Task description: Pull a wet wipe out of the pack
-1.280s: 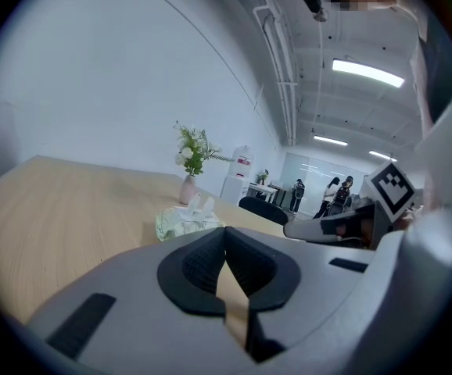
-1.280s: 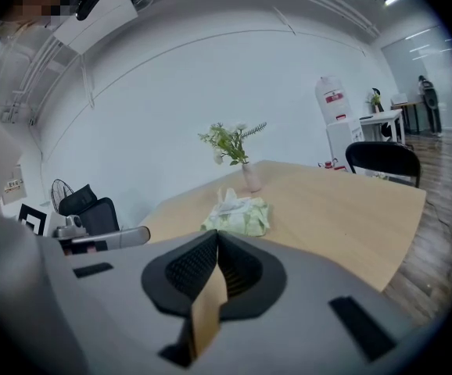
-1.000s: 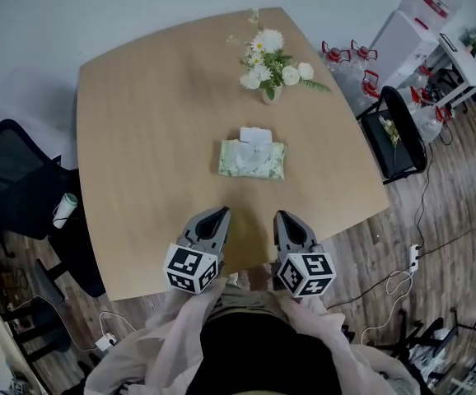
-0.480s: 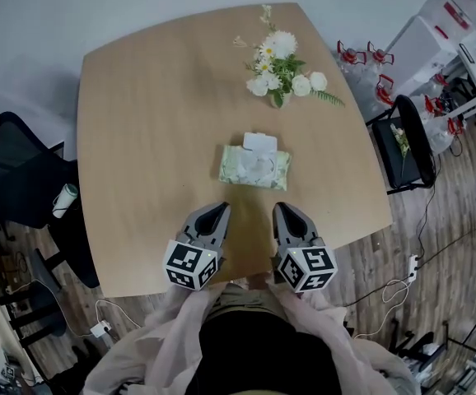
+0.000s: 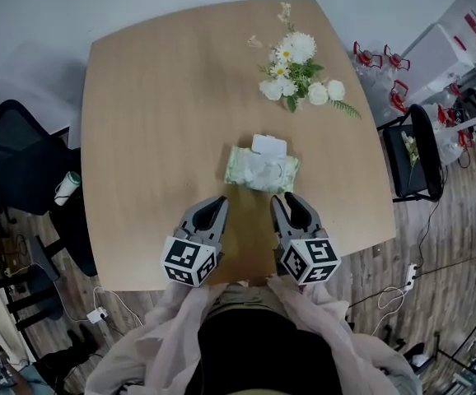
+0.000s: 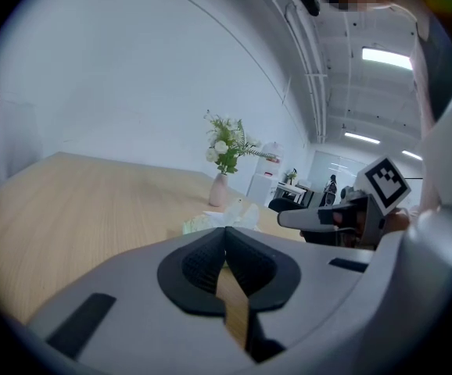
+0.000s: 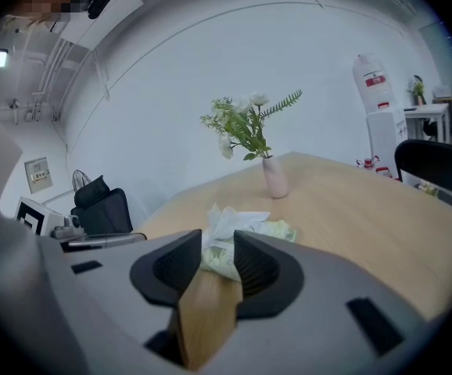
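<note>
Wet wipe pack (image 5: 262, 169) is lying flat on the tabletop (image 5: 156, 113), just on the near side of the vase of flowers (image 5: 294, 71), with a crumpled white wipe (image 7: 227, 219) poking up out of it. Both tongs sit farther from the vase than the pack does. Left tongs (image 5: 216, 205) are pinched together, empty. Right tongs (image 5: 287, 204) are opening, with nothing between them.
</note>
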The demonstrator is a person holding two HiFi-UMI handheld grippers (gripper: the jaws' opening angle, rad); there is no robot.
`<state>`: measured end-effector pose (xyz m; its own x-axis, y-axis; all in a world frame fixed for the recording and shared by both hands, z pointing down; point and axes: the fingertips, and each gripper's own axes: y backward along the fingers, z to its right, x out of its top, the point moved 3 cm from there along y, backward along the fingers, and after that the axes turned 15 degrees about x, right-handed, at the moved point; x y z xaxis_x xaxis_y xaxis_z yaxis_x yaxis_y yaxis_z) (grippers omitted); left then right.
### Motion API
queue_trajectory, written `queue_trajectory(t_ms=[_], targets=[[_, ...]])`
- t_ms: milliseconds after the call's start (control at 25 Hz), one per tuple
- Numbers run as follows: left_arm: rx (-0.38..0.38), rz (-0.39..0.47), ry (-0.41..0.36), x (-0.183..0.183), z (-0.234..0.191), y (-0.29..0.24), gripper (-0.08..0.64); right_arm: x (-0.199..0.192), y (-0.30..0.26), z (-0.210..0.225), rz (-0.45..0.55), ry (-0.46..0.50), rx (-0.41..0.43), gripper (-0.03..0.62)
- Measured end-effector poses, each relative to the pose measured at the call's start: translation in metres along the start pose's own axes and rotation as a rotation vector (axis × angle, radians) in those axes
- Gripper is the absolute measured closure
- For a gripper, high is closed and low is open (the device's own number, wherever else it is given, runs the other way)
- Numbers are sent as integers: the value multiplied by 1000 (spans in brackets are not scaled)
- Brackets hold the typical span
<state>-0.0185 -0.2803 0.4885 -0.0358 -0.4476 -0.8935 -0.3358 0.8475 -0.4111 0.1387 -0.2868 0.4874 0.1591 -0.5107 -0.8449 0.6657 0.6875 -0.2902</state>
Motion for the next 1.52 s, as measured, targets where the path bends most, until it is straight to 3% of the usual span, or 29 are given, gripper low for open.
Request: queue_trajectory(t_ms=[520, 880, 1000, 1280, 1520], targets=[[106, -13, 40, -2, -27, -1, 548, 6, -37, 17, -52, -1, 36, 351], [146, -15, 59, -2, -37, -11, 548, 9, -55, 29, -83, 9, 48, 347], [150, -18, 62, -2, -39, -13, 548, 9, -58, 32, -94, 13, 50, 367], [154, -21, 59, -4, -39, -11, 548, 7, -56, 33, -97, 25, 14, 540], [147, -14, 56, -3, -38, -8, 548, 5, -53, 29, -94, 20, 3, 572]])
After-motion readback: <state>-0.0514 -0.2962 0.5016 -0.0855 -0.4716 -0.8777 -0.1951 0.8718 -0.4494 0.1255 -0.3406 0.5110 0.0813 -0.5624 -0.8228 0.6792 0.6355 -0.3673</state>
